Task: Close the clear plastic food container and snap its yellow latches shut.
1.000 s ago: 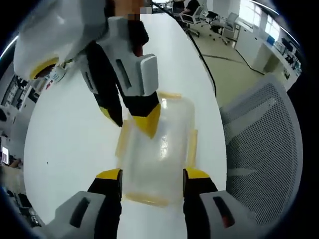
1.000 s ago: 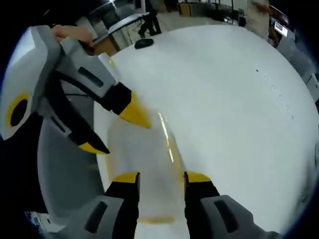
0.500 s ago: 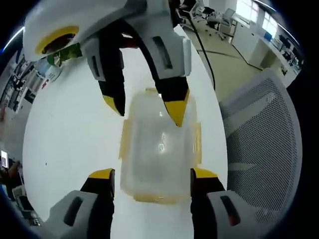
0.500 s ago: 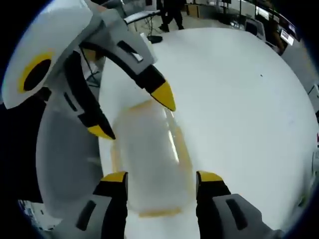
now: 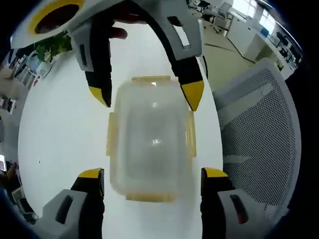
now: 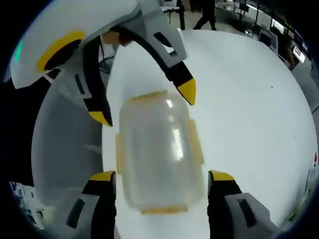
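A grey mesh chair (image 5: pixel 259 134) stands beside the white worktop (image 5: pixel 60 129). The clear plastic food container with yellow latches (image 5: pixel 150 139) lies there, between the spread left gripper (image 5: pixel 153 175) and the spread right gripper (image 6: pixel 162 178).

The container (image 5: pixel 151 144) is clear, frosted plastic with pale yellow latches (image 5: pixel 112 134) along its sides. It sits on a plain white tabletop (image 5: pixel 60 129). Each gripper (image 5: pixel 152 174) is white and black with yellow tips, and so is the right gripper (image 6: pixel 162 177). Off the tabletop's edge, a chair (image 5: pixel 254 144) has grey mesh.
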The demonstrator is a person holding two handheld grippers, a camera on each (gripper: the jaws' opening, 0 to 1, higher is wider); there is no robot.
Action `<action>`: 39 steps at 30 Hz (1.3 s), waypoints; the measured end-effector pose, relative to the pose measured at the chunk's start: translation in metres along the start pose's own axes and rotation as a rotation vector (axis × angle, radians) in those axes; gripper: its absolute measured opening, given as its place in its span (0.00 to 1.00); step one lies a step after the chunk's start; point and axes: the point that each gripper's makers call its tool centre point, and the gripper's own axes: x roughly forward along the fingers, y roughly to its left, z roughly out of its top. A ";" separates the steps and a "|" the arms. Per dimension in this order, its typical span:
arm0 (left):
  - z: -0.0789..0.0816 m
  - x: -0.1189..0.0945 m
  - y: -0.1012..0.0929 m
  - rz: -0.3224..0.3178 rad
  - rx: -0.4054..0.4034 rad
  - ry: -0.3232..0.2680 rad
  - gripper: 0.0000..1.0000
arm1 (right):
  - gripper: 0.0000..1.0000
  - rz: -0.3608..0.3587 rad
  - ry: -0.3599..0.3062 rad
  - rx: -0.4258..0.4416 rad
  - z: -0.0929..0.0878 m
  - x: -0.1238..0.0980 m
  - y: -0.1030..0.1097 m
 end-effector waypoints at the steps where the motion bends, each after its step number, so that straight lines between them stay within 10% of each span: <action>1: 0.000 0.001 0.000 0.000 0.000 0.002 0.82 | 0.76 -0.001 0.014 -0.015 -0.003 0.001 0.001; 39: -0.008 0.027 -0.003 0.032 0.002 0.054 0.81 | 0.77 -0.066 0.012 -0.095 -0.012 0.019 0.002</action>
